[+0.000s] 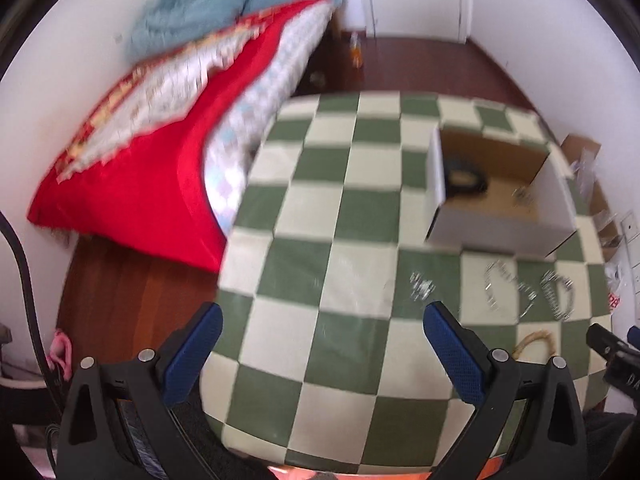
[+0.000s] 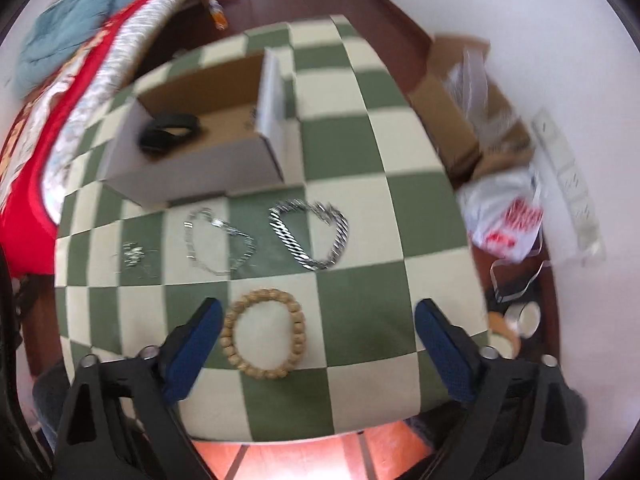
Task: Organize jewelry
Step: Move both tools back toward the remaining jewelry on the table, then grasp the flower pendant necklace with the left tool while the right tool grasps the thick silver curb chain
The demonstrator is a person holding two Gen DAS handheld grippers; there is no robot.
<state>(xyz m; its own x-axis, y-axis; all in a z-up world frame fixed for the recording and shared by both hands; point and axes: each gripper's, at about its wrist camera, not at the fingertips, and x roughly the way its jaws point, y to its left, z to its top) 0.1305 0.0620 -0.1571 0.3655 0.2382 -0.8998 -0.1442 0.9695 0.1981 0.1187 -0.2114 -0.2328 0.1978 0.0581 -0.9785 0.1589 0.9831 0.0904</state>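
bag print: red, I can't read it
small silver piece: blurred, box's 7 o'clock
left gripper: fingers apart, empty
right gripper: fingers apart, empty

On the checkered cloth: two silver chain bracelets, a thin one and a heavy curb-link one. One wooden bead bracelet. One small silvery tangle, too blurred to name. One open cardboard box, with one black band inside.
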